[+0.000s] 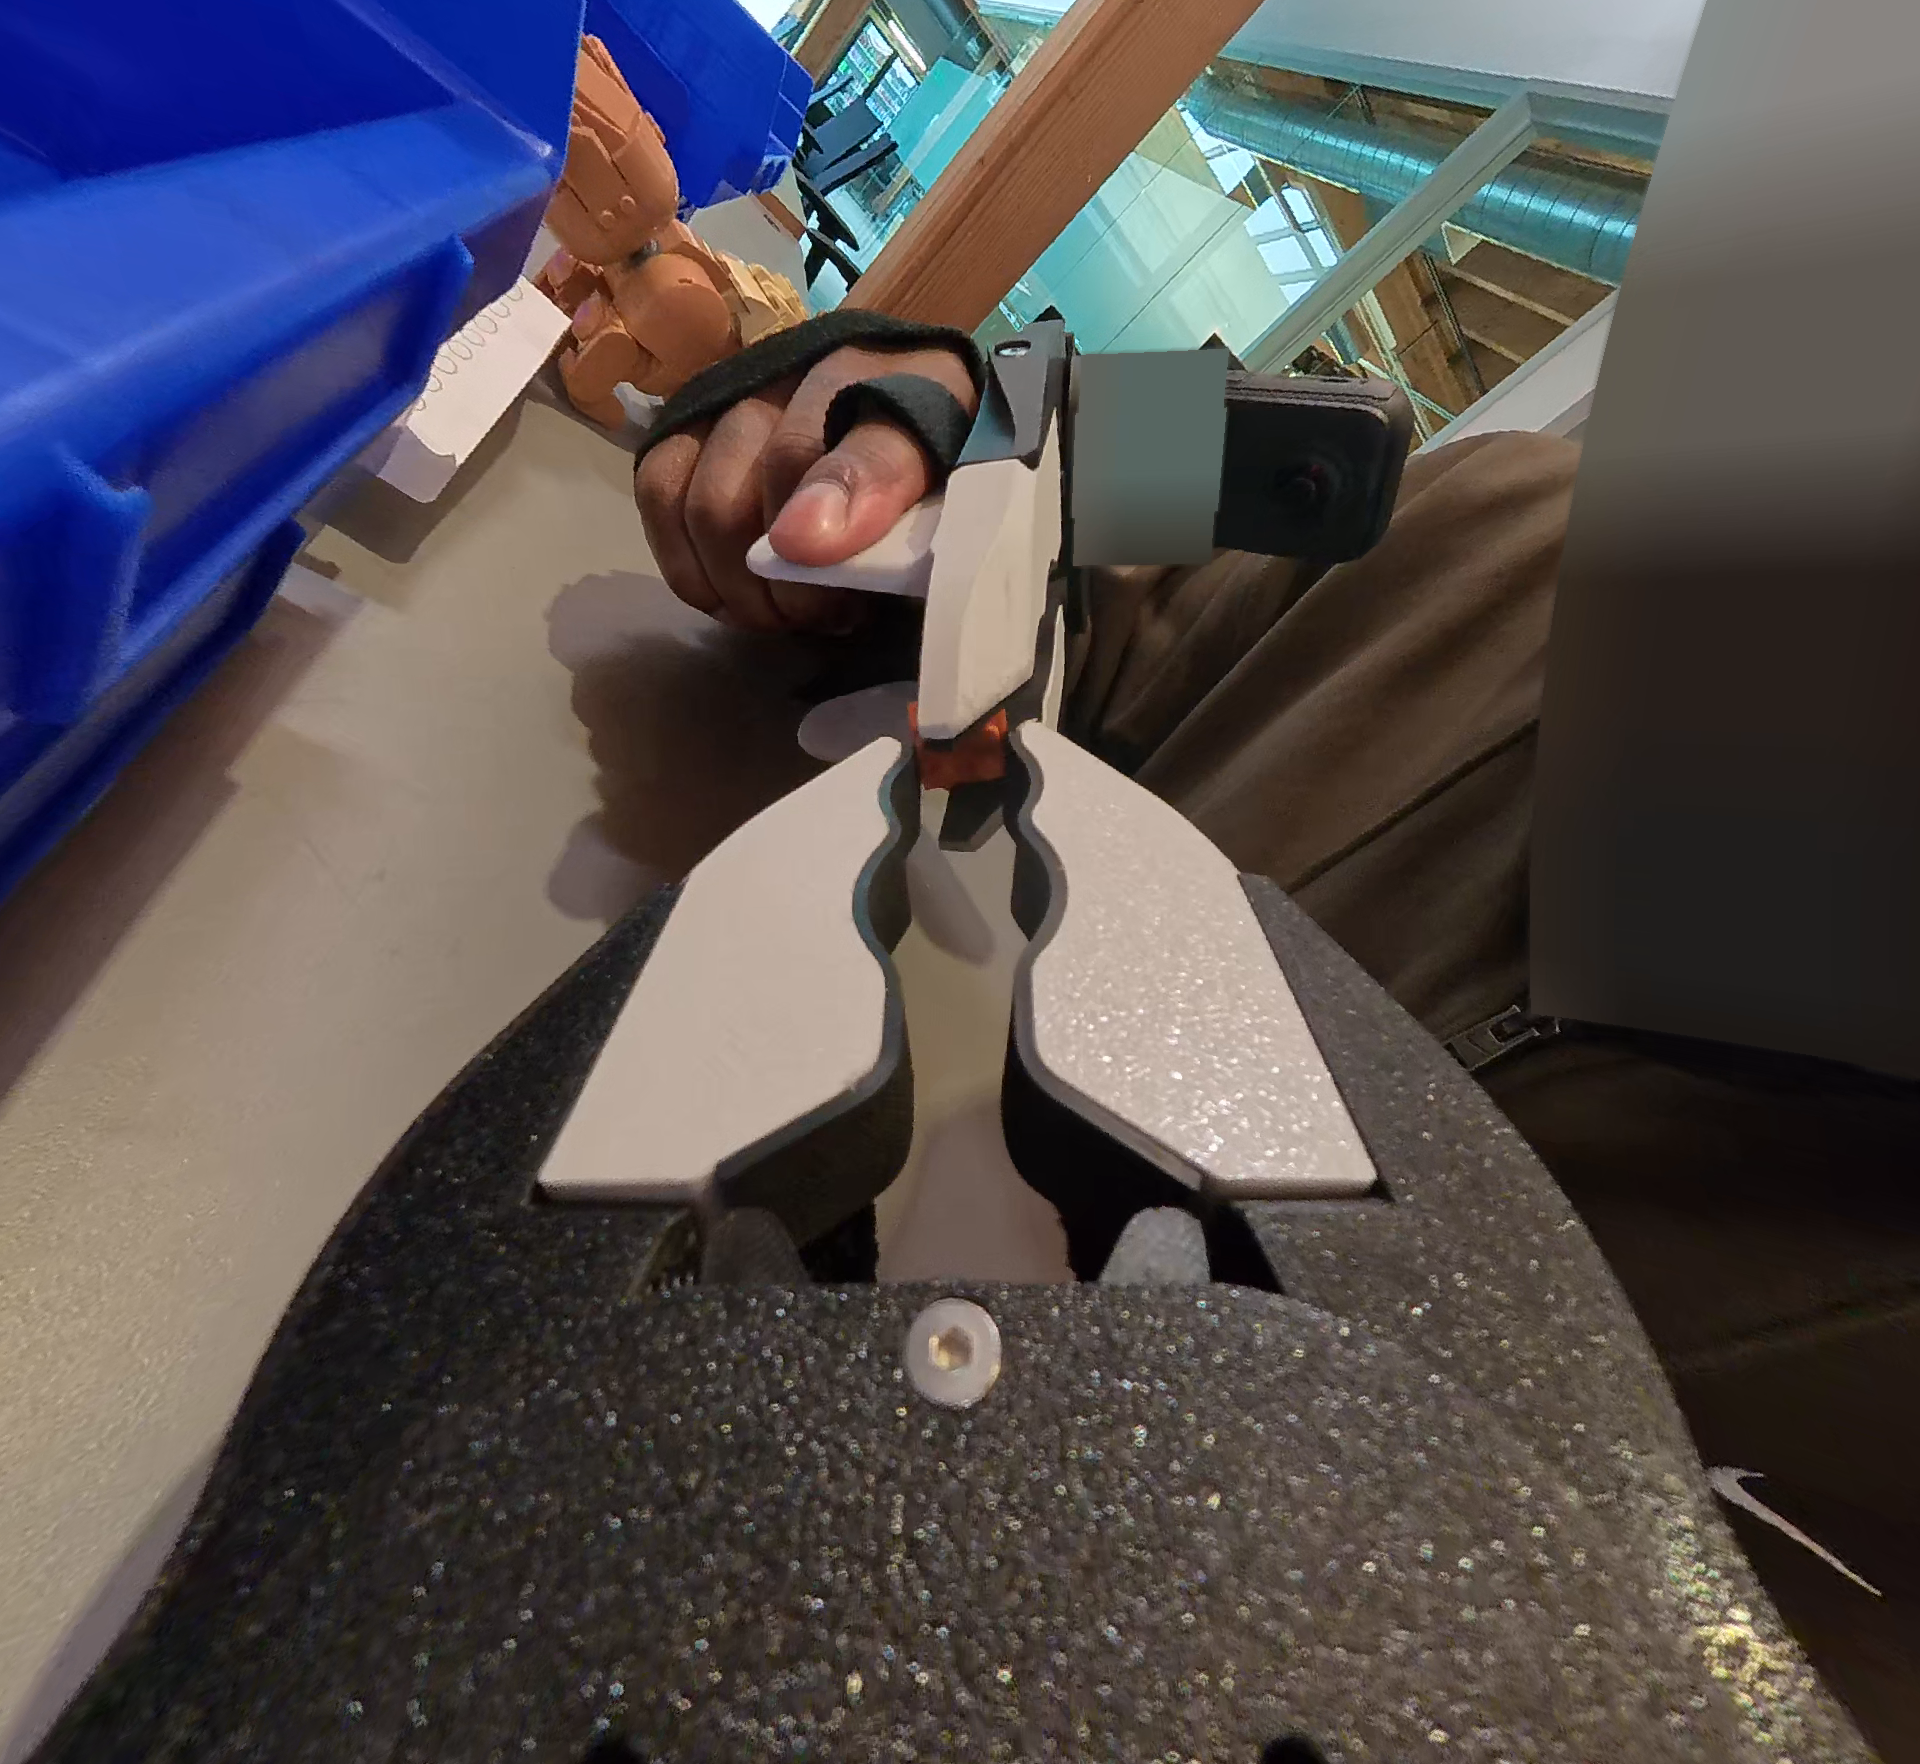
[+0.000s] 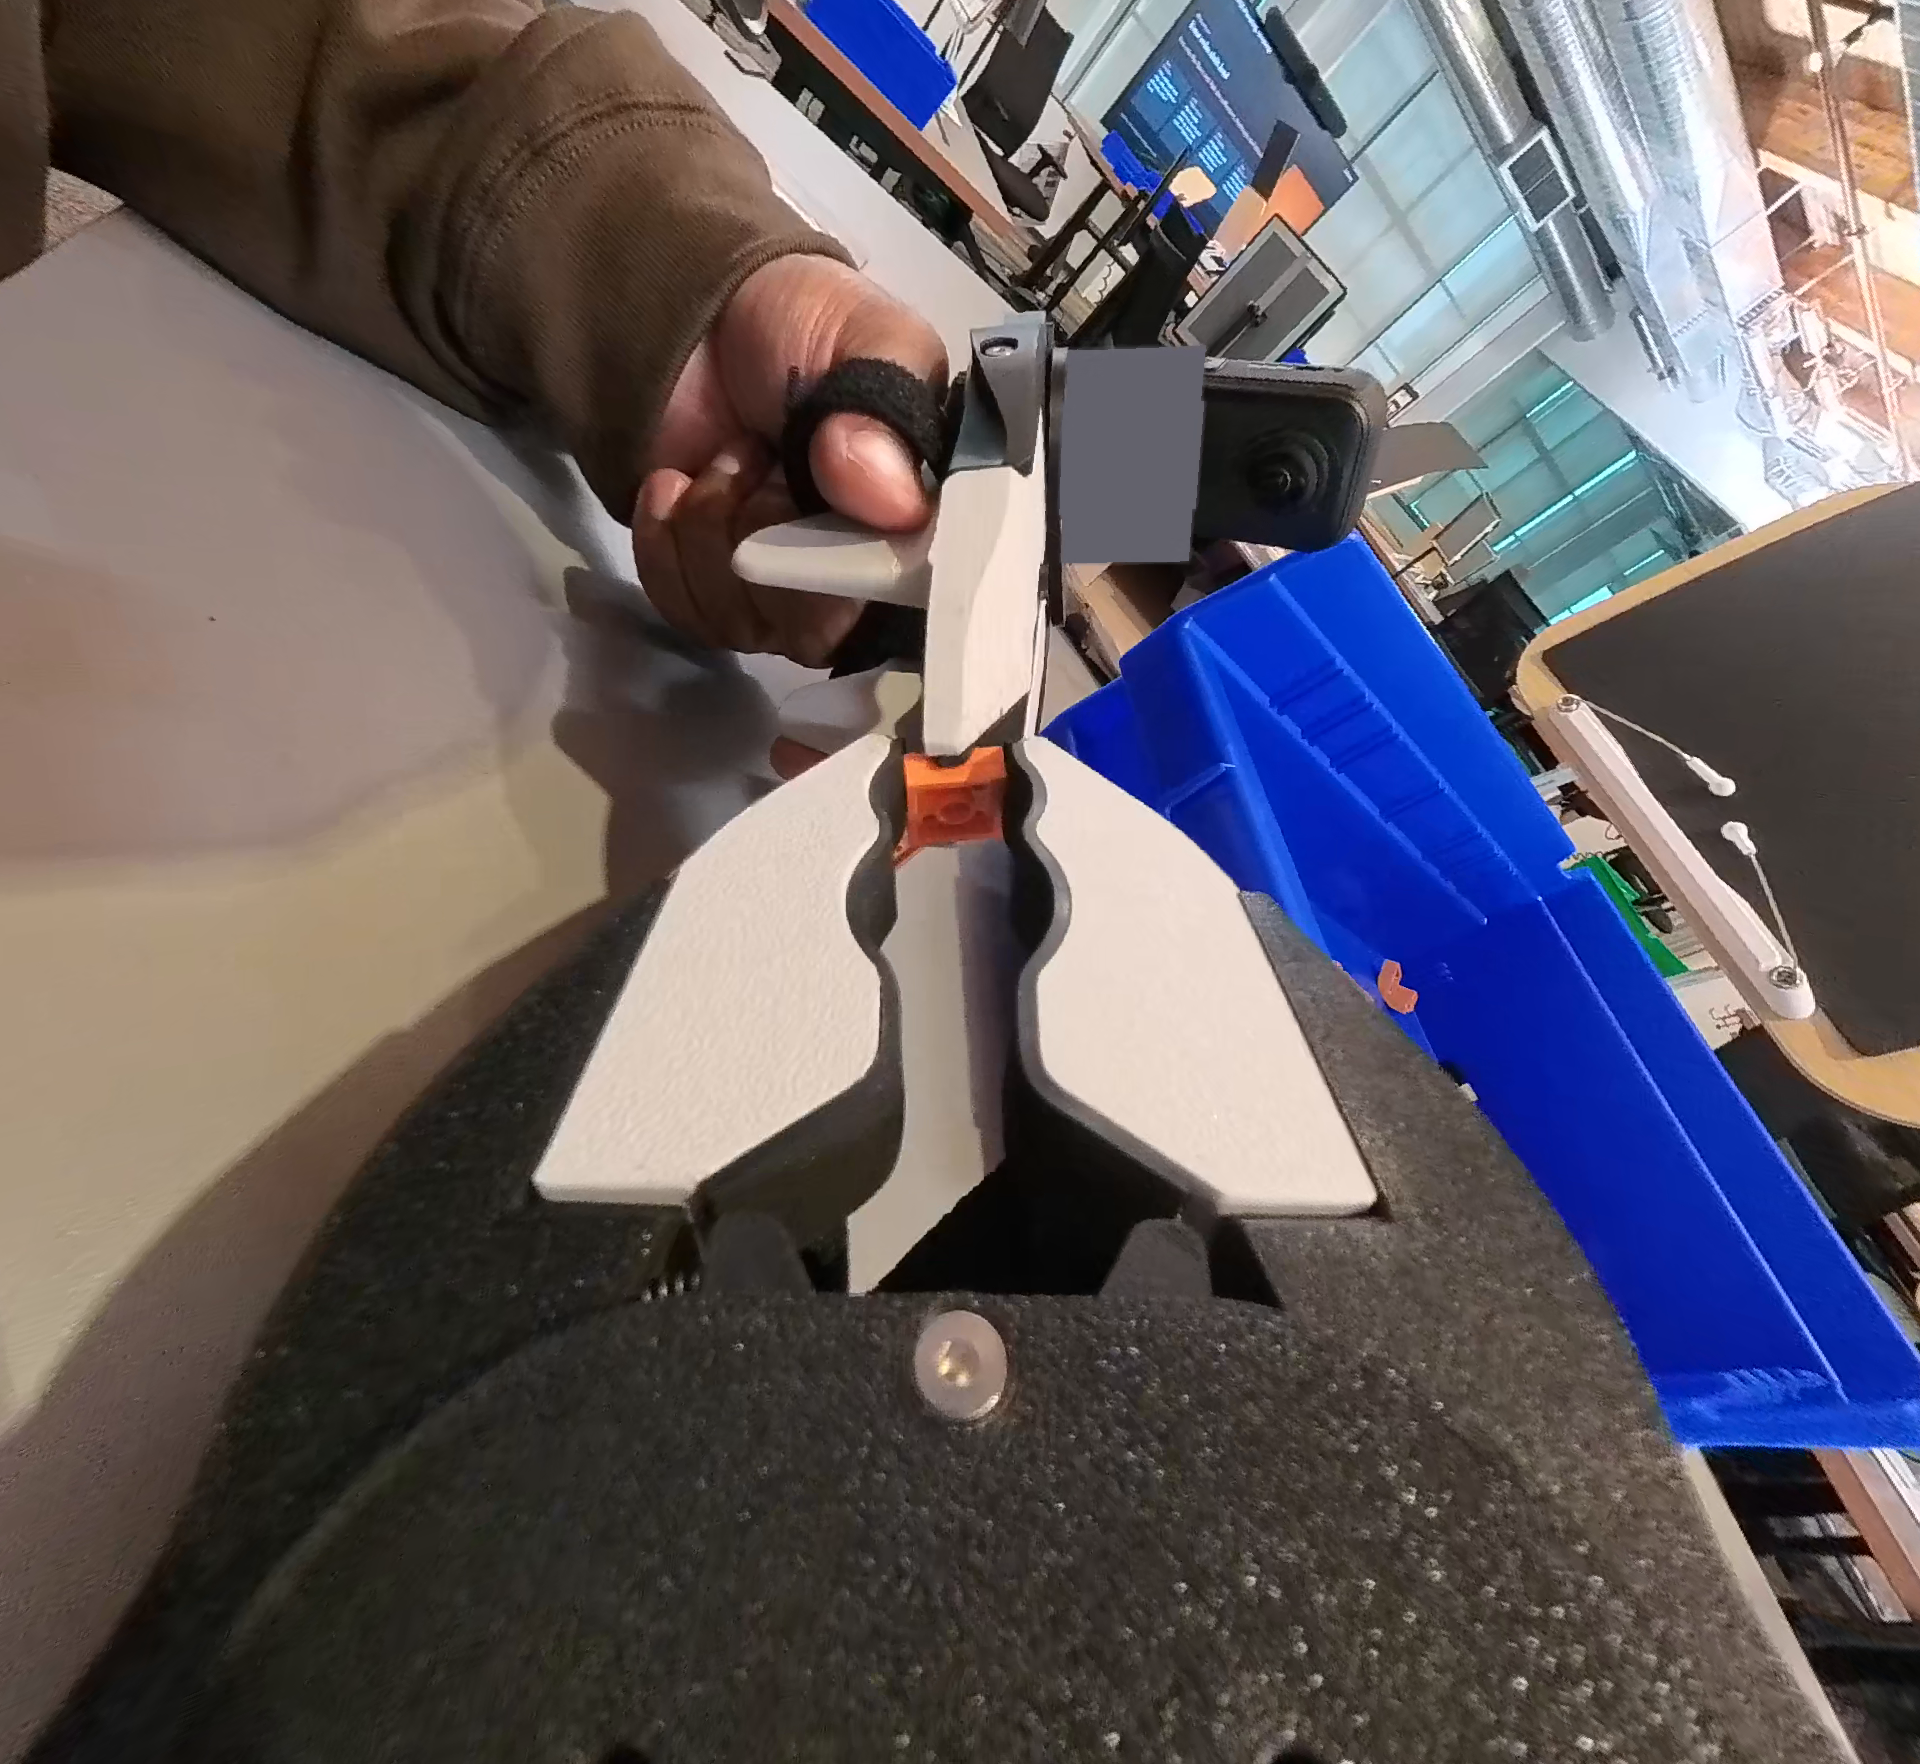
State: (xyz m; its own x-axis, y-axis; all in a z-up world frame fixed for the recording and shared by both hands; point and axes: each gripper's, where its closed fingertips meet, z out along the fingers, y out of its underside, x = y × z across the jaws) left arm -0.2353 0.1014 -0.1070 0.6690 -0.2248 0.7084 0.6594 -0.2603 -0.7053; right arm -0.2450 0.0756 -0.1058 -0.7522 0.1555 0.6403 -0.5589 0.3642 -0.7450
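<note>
Right now both grippers meet tip to tip over a pale grey tabletop [image 1: 312,883], left gripper [image 1: 958,758] and right gripper [image 2: 951,784] each clamped on one small orange brick [image 2: 951,805]. Blue storage bins [image 2: 1455,883] flank them, an open office with timber beams and silver ducts behind.

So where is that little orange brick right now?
The orange brick sits pinched between the tips of both tongs, which meet nose to nose above the table, left of the blue bin.

Orange brick [image 2: 953,805] btwn both fingers
</note>
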